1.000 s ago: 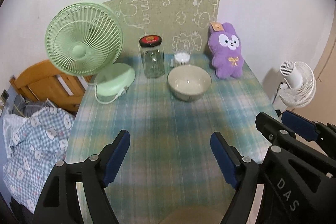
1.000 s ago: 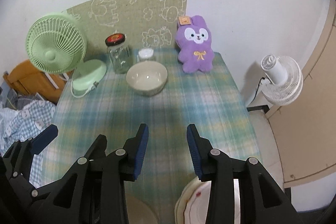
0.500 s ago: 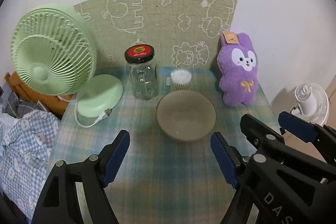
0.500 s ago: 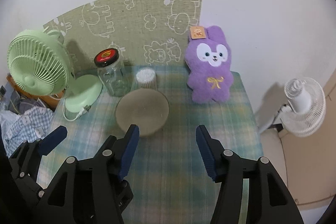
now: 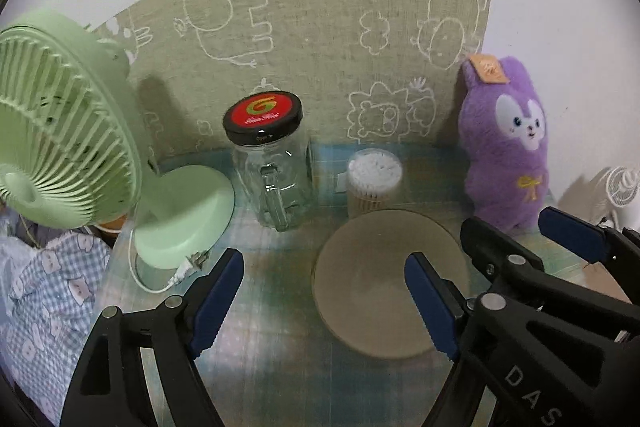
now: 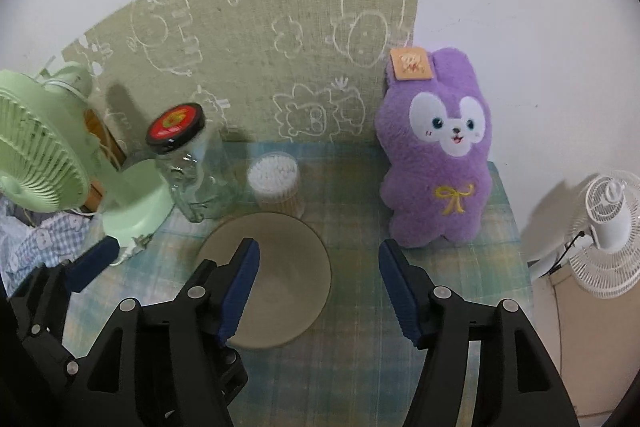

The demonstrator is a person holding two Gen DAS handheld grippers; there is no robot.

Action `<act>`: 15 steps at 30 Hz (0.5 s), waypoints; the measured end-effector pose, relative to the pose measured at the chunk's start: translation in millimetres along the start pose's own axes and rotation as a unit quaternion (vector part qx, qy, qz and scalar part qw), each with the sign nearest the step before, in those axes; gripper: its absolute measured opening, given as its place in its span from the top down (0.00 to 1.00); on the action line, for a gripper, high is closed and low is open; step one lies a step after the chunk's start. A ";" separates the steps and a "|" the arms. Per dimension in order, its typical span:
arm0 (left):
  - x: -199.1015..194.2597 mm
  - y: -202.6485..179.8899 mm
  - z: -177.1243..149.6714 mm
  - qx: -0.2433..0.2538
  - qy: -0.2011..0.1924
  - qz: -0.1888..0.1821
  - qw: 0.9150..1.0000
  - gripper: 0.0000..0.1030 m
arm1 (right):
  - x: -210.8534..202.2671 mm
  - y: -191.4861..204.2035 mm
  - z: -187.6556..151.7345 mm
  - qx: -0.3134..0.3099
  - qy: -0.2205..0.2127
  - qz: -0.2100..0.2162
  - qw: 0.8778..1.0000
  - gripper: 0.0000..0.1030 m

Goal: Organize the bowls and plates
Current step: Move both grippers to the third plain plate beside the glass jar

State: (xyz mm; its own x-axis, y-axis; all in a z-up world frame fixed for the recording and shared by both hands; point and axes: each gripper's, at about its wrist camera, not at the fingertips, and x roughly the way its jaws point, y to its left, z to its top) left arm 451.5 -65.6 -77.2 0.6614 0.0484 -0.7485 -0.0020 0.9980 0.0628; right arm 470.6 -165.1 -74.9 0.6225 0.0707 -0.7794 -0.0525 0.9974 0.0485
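Note:
A beige bowl (image 5: 372, 279) (image 6: 280, 267) stands upright on the plaid tablecloth (image 5: 276, 351) near the back wall. My left gripper (image 5: 324, 303) hovers over the bowl's left side. Its jaws are opening, and no pad touches the bowl. My right gripper (image 6: 320, 293) hangs over the bowl's right side, jaws also opening with nothing pressed between them. In the left wrist view the right gripper (image 5: 532, 239) sits just right of the bowl. In the right wrist view one blue pad (image 6: 92, 263) of the left gripper shows at the lower left.
Behind the bowl stand a glass jar with a red lid (image 5: 272, 163), a tub of cotton swabs (image 5: 374, 179) and a purple plush rabbit (image 6: 440, 163). A green desk fan (image 5: 60, 131) stands on the left. A white fan (image 6: 608, 215) is beyond the table's right edge.
Both grippers have moved forward and down towards the bowl, which now looks much larger and closer. The right gripper's jaws have widened. The plates at the near edge have left view.

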 end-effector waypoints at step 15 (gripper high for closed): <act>62.8 1.4 -13.7 -0.017 0.037 -0.025 0.999 0.28 | 73.3 -9.1 -12.4 0.026 0.034 -0.004 0.999 0.36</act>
State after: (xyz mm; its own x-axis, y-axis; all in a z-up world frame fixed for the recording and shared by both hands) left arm 482.8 -60.7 -133.2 0.6038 -0.0004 -0.7971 0.0039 1.0000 0.0025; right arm 507.0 -169.1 -140.2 0.5682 0.0629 -0.8205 -0.0052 0.9973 0.0729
